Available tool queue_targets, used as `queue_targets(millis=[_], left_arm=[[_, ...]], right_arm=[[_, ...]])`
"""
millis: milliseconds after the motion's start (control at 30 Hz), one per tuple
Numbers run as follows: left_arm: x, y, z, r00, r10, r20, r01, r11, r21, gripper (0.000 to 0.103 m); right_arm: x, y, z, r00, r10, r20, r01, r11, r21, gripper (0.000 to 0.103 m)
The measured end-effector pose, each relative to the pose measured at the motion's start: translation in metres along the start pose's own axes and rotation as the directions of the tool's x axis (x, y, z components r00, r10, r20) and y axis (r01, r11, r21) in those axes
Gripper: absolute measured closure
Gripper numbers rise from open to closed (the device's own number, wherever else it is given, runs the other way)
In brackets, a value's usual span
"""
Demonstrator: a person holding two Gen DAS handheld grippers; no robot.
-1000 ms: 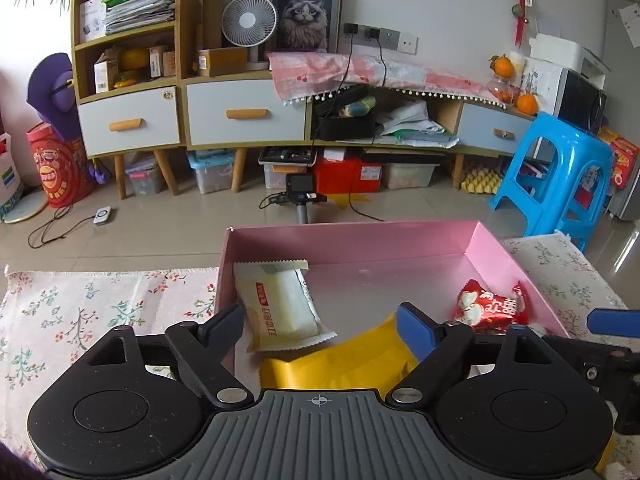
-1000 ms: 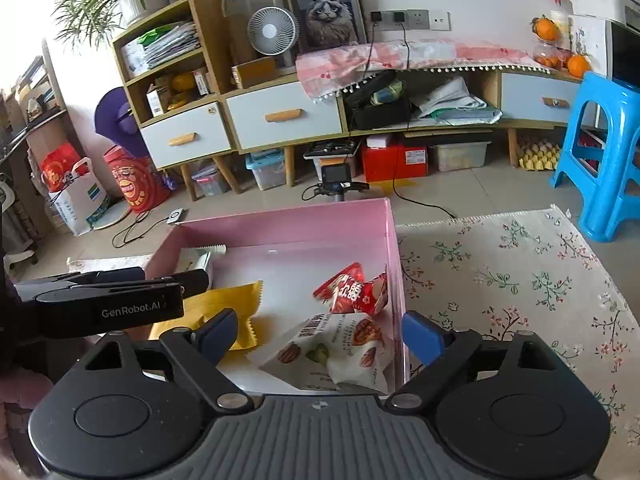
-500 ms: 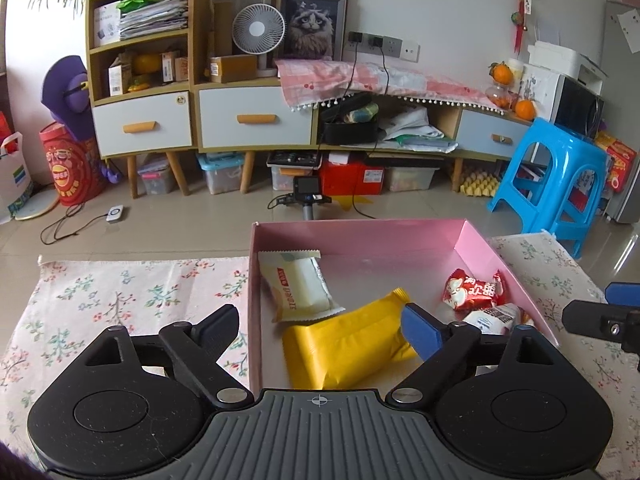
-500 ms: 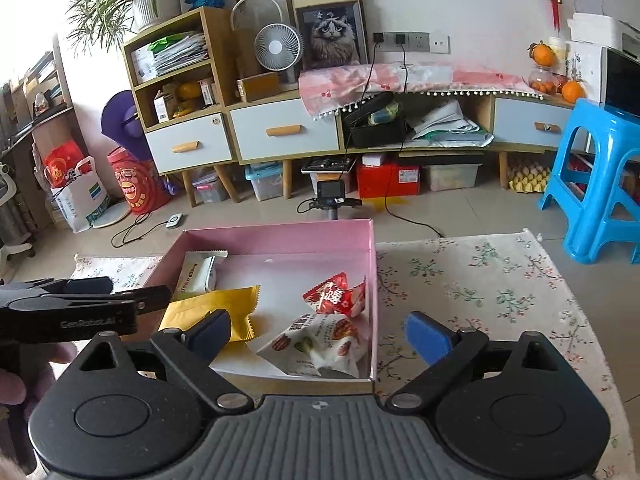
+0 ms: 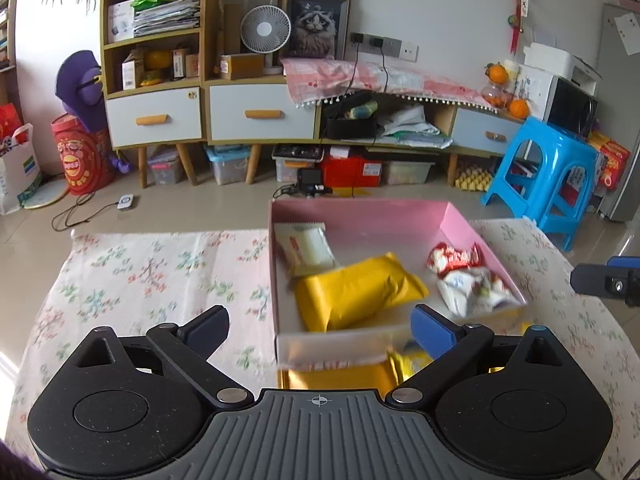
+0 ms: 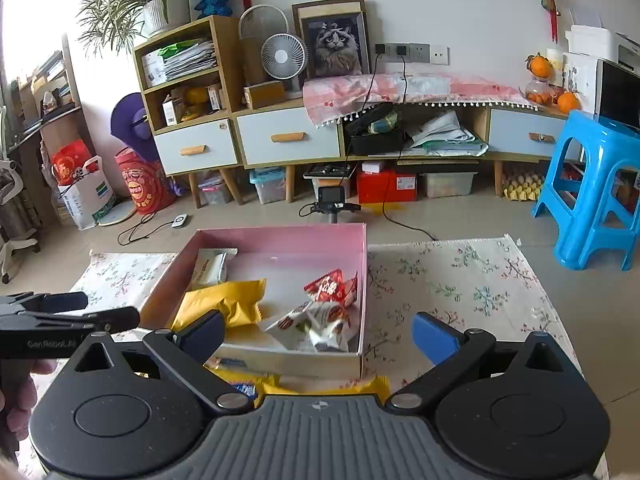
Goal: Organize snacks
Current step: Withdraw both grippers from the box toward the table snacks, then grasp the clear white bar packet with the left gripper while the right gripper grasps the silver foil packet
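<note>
A pink box sits on the floral cloth and holds a white packet, a yellow packet, a red packet and a printed white packet. My left gripper hangs before the box's near wall, jaws opening, nothing gripped. My right gripper hovers over the box's near right corner, jaws opening too, holding nothing. The yellow packet, red packet and printed packet lie inside. More yellow packets lie in front of the box.
The floral tablecloth spreads to the left and right of the box. A small camera on a stand rises behind the table's far edge. A blue stool stands at right, with low cabinets along the wall.
Both grippers have drawn back and up from the box, and their jaws have widened. The box looks farther off, and yellow packets in front of it have come into view.
</note>
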State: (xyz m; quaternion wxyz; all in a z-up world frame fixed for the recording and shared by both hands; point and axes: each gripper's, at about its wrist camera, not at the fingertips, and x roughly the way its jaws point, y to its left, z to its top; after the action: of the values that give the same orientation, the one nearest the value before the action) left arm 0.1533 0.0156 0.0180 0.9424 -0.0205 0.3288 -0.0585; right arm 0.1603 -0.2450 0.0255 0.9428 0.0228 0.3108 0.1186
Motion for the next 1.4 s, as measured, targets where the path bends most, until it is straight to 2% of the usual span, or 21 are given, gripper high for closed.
queue_targets(millis=[333, 433, 533, 600, 667, 733, 833, 967, 1200, 1400], left_arm=[[-0.032, 0.007, -0.032, 0.999, -0.026, -0.034, 0.025, 0.999, -0.032, 0.004], [-0.037, 0.009, -0.040, 0.998, -0.016, -0.055, 0.014, 0.999, -0.033, 0.004], [-0.042, 0.018, -0.048, 0.997, -0.031, -0.068, 0.025, 0.996, -0.084, 0.004], [-0.043, 0.022, -0.052, 0.995, -0.044, -0.088, 0.034, 0.994, -0.108, 0.004], [-0.045, 0.027, -0.056, 0.994, -0.049, -0.102, 0.037, 0.992, -0.117, 0.004], [-0.048, 0.031, -0.061, 0.993, -0.052, -0.106, 0.038, 0.991, -0.126, 0.004], [-0.052, 0.039, -0.070, 0.992, -0.052, -0.115, 0.036, 0.990, -0.138, 0.004], [-0.057, 0.050, -0.083, 0.990, -0.045, -0.134, 0.024, 0.988, -0.154, 0.004], [-0.061, 0.064, -0.103, 0.990, -0.030, -0.140, 0.010, 0.990, -0.138, 0.004], [-0.065, 0.066, -0.119, 0.993, -0.062, -0.098, 0.054, 0.995, -0.086, 0.004]], right_arm=[[-0.022, 0.013, -0.016, 0.999, 0.044, -0.024, -0.045, 0.998, -0.045, 0.011], [-0.028, 0.020, -0.022, 0.998, 0.063, -0.029, -0.065, 0.994, -0.082, 0.009], [-0.034, 0.026, -0.032, 0.998, 0.063, -0.029, -0.067, 0.985, -0.158, 0.009], [-0.034, 0.026, -0.038, 0.997, 0.051, -0.051, -0.058, 0.988, -0.144, 0.009], [-0.034, 0.026, -0.042, 0.993, 0.085, -0.082, -0.093, 0.991, -0.101, 0.009], [-0.039, 0.031, -0.047, 0.991, 0.108, -0.085, -0.117, 0.986, -0.120, 0.009], [-0.047, 0.040, -0.055, 0.993, 0.098, -0.066, -0.109, 0.974, -0.199, 0.009], [-0.051, 0.042, -0.067, 0.993, 0.091, -0.080, -0.106, 0.971, -0.213, 0.009], [-0.056, 0.045, -0.080, 0.991, 0.098, -0.090, -0.116, 0.969, -0.219, 0.009], [-0.050, 0.051, -0.087, 0.988, 0.123, -0.094, -0.141, 0.966, -0.218, 0.009]])
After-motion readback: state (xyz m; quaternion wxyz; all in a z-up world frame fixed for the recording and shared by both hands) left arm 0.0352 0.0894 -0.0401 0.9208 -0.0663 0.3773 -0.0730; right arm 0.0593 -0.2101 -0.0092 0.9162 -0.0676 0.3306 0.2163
